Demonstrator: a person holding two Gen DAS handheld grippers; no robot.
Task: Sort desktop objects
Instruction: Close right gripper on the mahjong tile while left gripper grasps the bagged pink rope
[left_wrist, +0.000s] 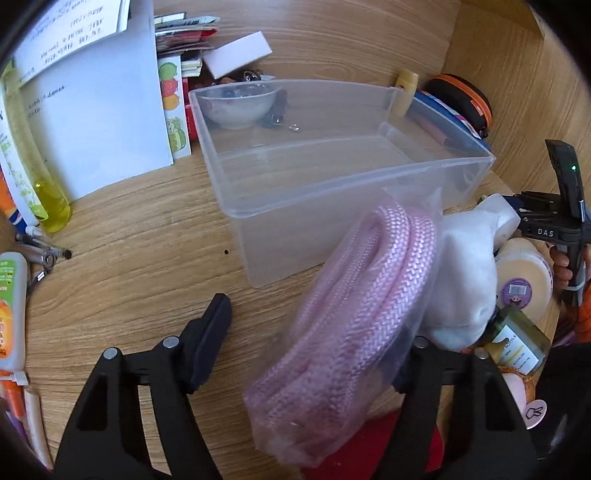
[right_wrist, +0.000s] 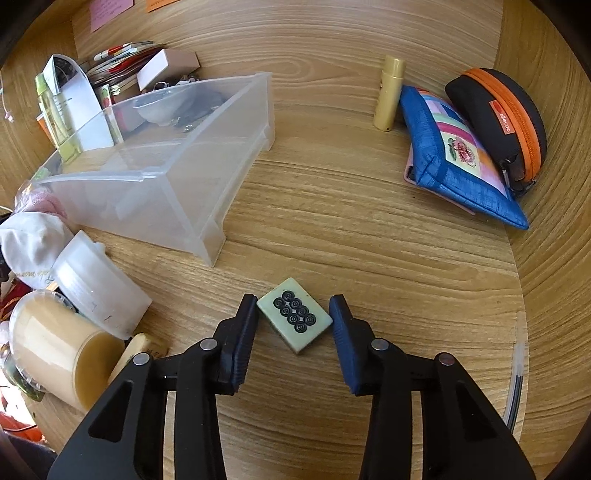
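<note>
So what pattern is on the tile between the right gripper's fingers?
Eight black concentric circles on the pale green face of the mahjong tile, seen best in the right wrist view.

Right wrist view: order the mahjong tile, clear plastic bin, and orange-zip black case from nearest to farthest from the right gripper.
1. Mahjong tile: between the open fingers of the right gripper.
2. Clear plastic bin: ahead, left.
3. Orange-zip black case: far right, against the wall.

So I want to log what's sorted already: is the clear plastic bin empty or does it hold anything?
Empty. In both wrist views the clear plastic bin shows only its bare floor; the bowl sits behind its far wall, outside.
</note>
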